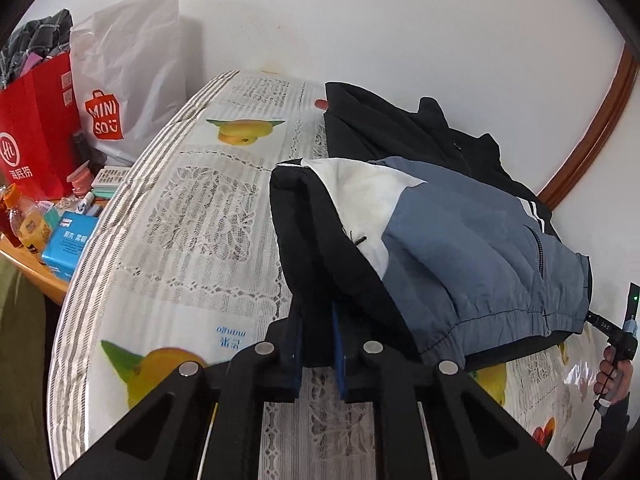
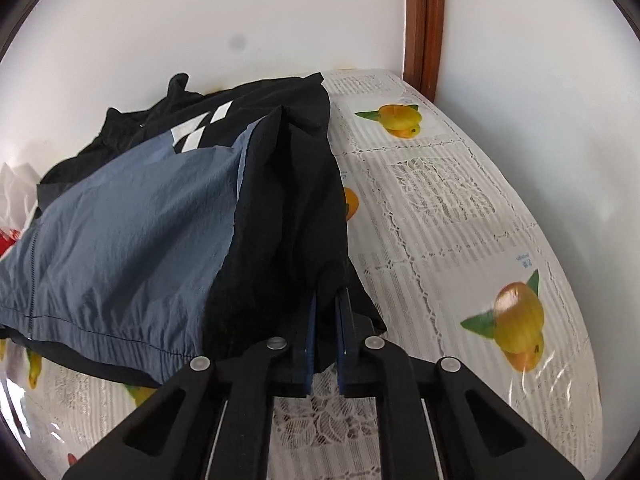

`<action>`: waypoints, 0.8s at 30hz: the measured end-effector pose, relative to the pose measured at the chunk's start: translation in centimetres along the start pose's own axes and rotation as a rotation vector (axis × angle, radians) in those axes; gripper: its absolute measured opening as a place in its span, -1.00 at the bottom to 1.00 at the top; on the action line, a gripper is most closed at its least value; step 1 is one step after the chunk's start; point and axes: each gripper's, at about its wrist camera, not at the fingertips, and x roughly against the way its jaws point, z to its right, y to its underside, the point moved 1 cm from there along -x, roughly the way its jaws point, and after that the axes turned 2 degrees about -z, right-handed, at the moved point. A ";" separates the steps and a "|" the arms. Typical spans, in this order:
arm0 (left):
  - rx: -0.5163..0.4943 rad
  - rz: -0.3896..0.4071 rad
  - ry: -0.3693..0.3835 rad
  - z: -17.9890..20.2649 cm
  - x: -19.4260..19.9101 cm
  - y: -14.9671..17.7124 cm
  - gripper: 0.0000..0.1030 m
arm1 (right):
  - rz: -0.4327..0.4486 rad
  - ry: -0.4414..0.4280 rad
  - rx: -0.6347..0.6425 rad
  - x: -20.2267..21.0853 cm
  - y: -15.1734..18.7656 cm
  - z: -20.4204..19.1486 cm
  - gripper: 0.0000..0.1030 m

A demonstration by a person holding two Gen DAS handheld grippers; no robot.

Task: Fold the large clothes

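Bags [image 1: 100, 92] are seen only from the left wrist; the jacket [image 1: 460, 240] is pinched by both the left claw [image 1: 316, 336] and the right claw [image 2: 326, 332].

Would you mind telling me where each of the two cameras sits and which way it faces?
Left wrist: rides the left tongs, looking down along them at the jacket edge they pinch; the person's other hand shows at right.
Right wrist: rides the right tongs, facing the jacket's opposite black edge, also pinched; no hand visible.
Shared: the jacket, the fruit-print tablecloth, the white wall.
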 end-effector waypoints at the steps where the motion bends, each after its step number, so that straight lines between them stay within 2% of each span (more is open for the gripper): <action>1: -0.009 0.002 -0.006 0.1 0.5 0.4 -0.78 | -0.001 0.000 0.001 0.1 0.1 0.0 -0.86; 7: -0.045 0.008 -0.037 0.6 2.6 2.2 -0.79 | -0.003 0.007 0.018 1.8 1.1 -0.4 -0.87; 16: -0.044 -0.006 -0.021 0.5 5.2 6.4 -0.78 | -0.027 0.043 0.052 3.6 3.8 -0.5 -0.87; 24: -0.065 -0.002 -0.038 0.7 6.3 6.7 -0.66 | -0.009 0.096 0.029 4.9 3.7 -0.1 -0.75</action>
